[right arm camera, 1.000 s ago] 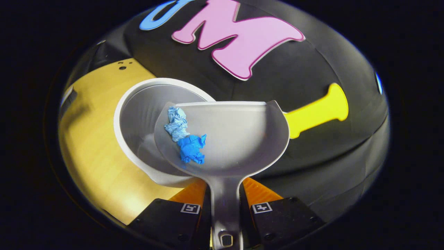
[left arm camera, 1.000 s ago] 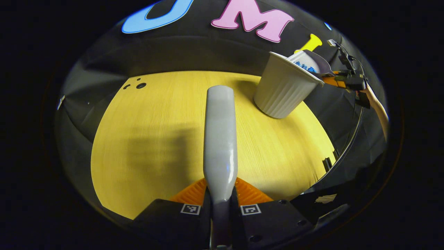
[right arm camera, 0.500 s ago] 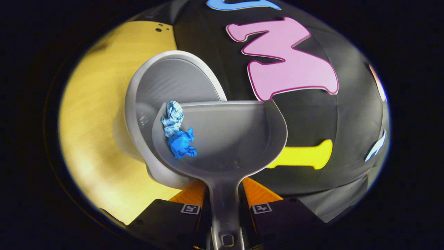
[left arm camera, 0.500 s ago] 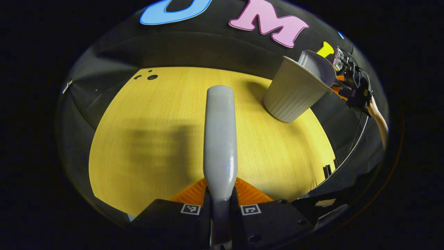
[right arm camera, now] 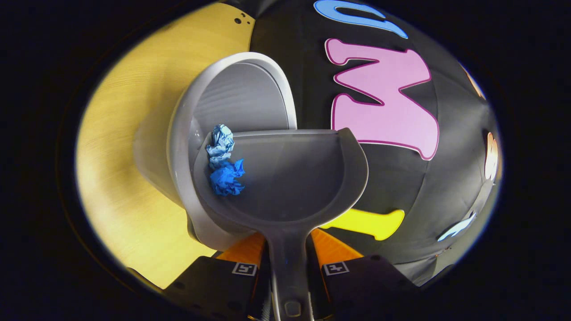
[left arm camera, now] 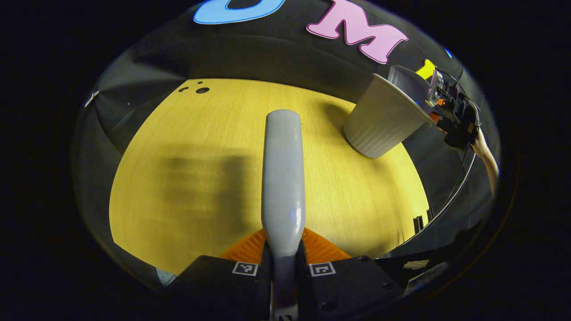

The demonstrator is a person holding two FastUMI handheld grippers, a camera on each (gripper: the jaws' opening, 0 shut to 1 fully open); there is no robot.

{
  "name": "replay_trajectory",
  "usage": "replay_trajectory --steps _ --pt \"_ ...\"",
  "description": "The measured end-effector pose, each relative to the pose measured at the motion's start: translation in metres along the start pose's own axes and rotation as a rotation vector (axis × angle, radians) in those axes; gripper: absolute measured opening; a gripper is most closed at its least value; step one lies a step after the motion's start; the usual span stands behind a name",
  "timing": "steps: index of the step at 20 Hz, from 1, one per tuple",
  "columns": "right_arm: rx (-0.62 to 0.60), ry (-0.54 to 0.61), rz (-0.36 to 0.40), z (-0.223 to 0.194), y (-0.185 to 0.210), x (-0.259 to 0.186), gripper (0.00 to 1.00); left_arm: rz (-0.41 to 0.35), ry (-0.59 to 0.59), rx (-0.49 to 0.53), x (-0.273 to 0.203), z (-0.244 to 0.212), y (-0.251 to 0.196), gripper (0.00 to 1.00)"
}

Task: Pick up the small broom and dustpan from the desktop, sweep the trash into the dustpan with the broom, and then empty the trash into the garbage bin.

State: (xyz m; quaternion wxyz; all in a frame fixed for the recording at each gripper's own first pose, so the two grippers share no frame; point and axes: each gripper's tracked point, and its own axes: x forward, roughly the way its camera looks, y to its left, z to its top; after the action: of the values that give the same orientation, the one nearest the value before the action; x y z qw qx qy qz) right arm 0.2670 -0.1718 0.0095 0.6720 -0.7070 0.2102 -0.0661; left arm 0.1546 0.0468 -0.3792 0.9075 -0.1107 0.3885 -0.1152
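Blue trash at the bin's mouth

Grey broom handle [left arm camera: 283, 174] sits clamped in my left tool [left arm camera: 283, 267] over the desk [left arm camera: 187, 169]. My right tool [right arm camera: 289, 267] grips the dustpan [right arm camera: 290, 178], tilted over the bin [right arm camera: 232, 102] at the desk's far edge, paper scraps [right arm camera: 223, 162] still inside.

You are working over a yellow wood-grain desktop [left arm camera: 200, 156] with fine lines running along it — a few small dark holes [left arm camera: 201, 90] sit near its far corner, soft shadows fall across it, and black cloth walls [left arm camera: 267, 53] close in behind
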Motion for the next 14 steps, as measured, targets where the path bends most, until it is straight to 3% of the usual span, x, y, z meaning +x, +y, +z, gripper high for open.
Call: replay_trajectory --steps 5,8,9,12,14 --pt "-0.114 -0.004 -0.014 0.0068 -0.0025 -0.0050 0.39 -0.008 -0.004 -0.009 0.0026 0.0004 -0.0036 0.31" --pt "-0.112 0.004 -0.007 0.0059 -0.0027 -0.0040 0.39 -0.003 -0.002 0.002 0.0029 -0.0020 -0.0032 0.28" --pt "-0.085 0.006 0.008 0.0041 -0.0026 -0.0037 0.39 -0.002 -0.004 0.002 0.0022 -0.0018 -0.0025 0.31" --pt "0.032 0.011 0.066 -0.0003 -0.0005 -0.0010 0.39 0.005 -0.017 -0.003 0.0001 0.0005 0.0004 0.28" --pt "0.217 0.027 0.145 -0.0007 0.0023 -0.0011 0.39 0.007 -0.026 -0.011 -0.0029 0.0012 0.0021 0.27"
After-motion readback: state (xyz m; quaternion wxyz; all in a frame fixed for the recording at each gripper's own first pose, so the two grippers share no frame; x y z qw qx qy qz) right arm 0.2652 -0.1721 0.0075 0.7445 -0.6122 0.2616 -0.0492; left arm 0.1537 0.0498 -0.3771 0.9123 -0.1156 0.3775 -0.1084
